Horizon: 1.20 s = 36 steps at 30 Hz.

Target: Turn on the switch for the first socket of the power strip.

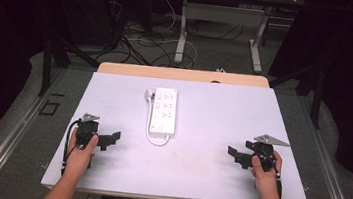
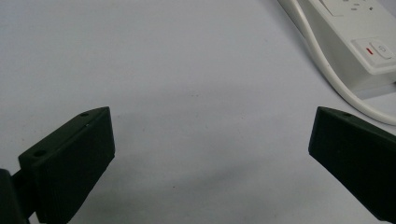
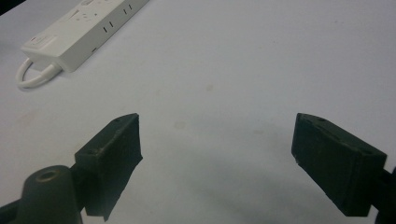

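White power strip (image 1: 165, 111) lies at frame centre, long axis running away from the person. Left gripper (image 1: 109, 139) sits nearer it than right gripper (image 1: 236, 155). Both jaws stand wide, holding nothing.

High view: looks forward and down from above my side of the white table (image 1: 181, 175); my forearms enter from its bottom edge, and the floor beyond the far edge shows too.
Left gripper view: rides on my left gripper (image 2: 210, 154), close to the tabletop, looking along my two wide-apart jaws toward the switch end of the power strip (image 2: 359, 37) at upper right.
Right gripper view: rides on my right gripper (image 3: 217, 158), equally low and close, facing across the table with the power strip (image 3: 79, 30) at upper left.
Shared: all three take in the power strip (image 1: 164, 111), its looped cord (image 1: 156, 140) and the bare table before it.
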Each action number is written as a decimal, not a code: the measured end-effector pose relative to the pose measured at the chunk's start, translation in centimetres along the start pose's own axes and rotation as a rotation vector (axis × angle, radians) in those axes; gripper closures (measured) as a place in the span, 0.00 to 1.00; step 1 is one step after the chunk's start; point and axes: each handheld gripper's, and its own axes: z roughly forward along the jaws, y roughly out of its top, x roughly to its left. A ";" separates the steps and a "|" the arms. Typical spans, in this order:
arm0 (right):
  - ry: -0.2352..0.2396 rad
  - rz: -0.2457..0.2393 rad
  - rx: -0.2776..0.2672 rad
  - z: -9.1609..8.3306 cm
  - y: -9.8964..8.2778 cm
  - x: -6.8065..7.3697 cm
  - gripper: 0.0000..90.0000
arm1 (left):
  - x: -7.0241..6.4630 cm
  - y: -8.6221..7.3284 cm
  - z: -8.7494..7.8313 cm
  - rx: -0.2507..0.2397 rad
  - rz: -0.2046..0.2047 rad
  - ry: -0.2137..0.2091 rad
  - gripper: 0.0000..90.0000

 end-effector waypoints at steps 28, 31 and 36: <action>0.002 -0.006 0.000 0.0 0.0 0.0 0.17 | 0.3 -0.2 0.1 0.007 -0.012 0.006 0.00; -0.001 -0.007 0.002 0.1 0.0 0.0 0.17 | 0.4 -0.1 0.1 0.005 -0.015 0.005 0.00; -0.001 -0.007 0.002 0.1 0.0 0.0 0.17 | 0.4 -0.2 0.1 0.006 -0.015 0.006 0.00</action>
